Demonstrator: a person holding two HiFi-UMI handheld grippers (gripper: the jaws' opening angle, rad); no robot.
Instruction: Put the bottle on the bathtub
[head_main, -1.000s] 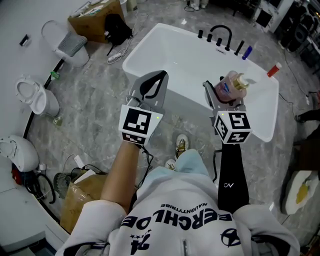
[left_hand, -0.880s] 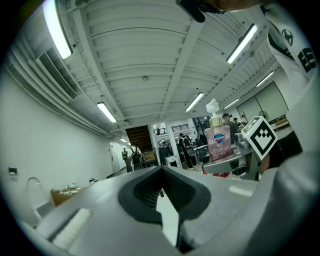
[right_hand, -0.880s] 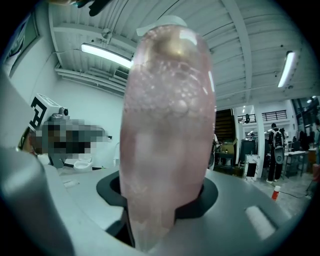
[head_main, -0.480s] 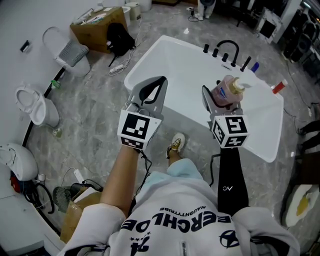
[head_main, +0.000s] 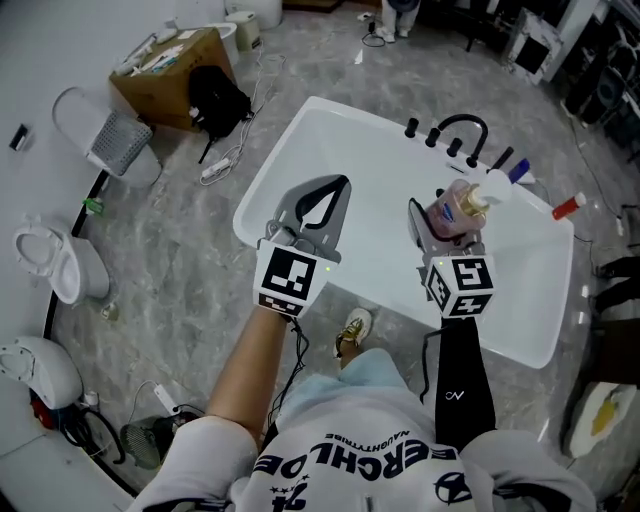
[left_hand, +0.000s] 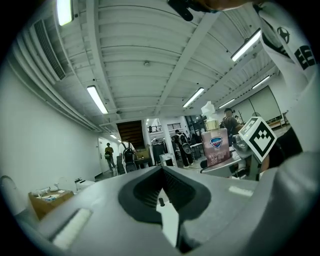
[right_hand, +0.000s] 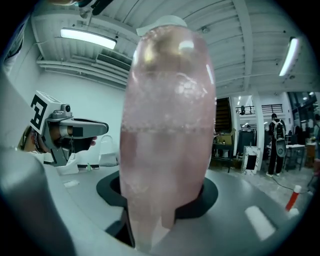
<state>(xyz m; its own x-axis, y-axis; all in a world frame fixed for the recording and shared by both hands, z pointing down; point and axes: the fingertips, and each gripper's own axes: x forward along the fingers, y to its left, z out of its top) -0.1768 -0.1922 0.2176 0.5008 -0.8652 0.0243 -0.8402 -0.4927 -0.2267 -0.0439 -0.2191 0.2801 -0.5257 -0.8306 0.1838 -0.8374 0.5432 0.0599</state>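
A pink pump bottle (head_main: 452, 212) with a white pump head stands upright between the jaws of my right gripper (head_main: 447, 210), which is shut on it. In the head view it hangs over the inside of the white bathtub (head_main: 300, 130), near the right end. The bottle (right_hand: 167, 135) fills the middle of the right gripper view, with the right gripper (right_hand: 162, 210) closed round its base. My left gripper (head_main: 336, 186) is shut with nothing in it and hovers over the tub's near rim. In the left gripper view the left gripper (left_hand: 162, 169) has its tips together, and the bottle (left_hand: 215, 147) shows to the right.
A black faucet (head_main: 460, 130) and knobs sit on the tub's far rim, with a blue-tipped item (head_main: 520, 172) and a red-capped one (head_main: 567, 207) beside them. A cardboard box (head_main: 170, 65), black bag (head_main: 215, 100), white basket (head_main: 110, 140) and toilet (head_main: 60, 270) stand on the floor at left.
The person has come closer to the tub, and both grippers now sit further over it. The bottle stays held in the right gripper; the left stays shut.
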